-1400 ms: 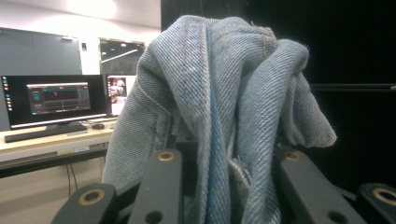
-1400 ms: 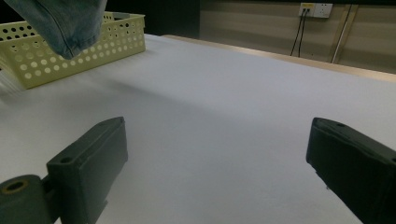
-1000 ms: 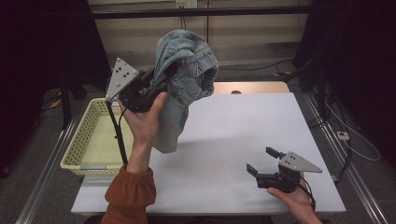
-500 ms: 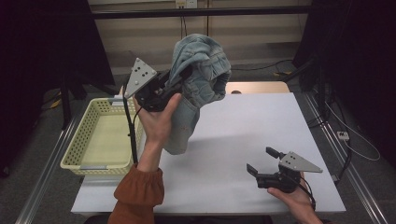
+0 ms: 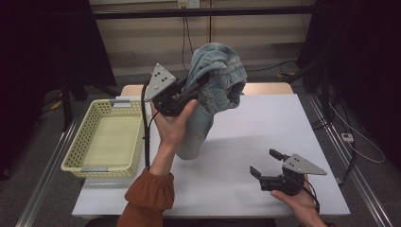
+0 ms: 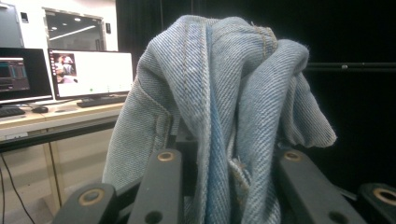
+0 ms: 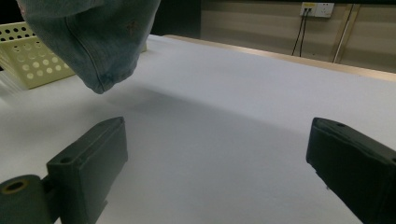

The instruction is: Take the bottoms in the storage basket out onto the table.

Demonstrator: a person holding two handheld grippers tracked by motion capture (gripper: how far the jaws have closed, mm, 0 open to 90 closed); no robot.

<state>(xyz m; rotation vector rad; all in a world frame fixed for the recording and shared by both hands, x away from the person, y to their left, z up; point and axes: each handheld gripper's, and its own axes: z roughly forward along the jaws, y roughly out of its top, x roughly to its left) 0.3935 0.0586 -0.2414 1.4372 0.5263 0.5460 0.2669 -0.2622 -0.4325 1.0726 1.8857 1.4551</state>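
Observation:
A pair of light blue jeans hangs bunched in the air above the white table, one leg trailing down toward the tabletop. My left gripper is raised high and shut on the denim. In the left gripper view the jeans are pinched between the two black jaws and drape over them. My right gripper rests low near the table's front right, open with nothing between its jaws. In the right gripper view the hanging leg of the jeans shows at the upper left, above the bare tabletop.
A pale yellow perforated basket stands at the table's left edge; its corner shows in the right gripper view. Cables and a wall socket lie beyond the table's far edge. Monitors stand on a desk behind.
My left gripper has carried the jeans to the right, away from the basket and toward the table's middle, sinking a little. The right gripper has stayed where it was.

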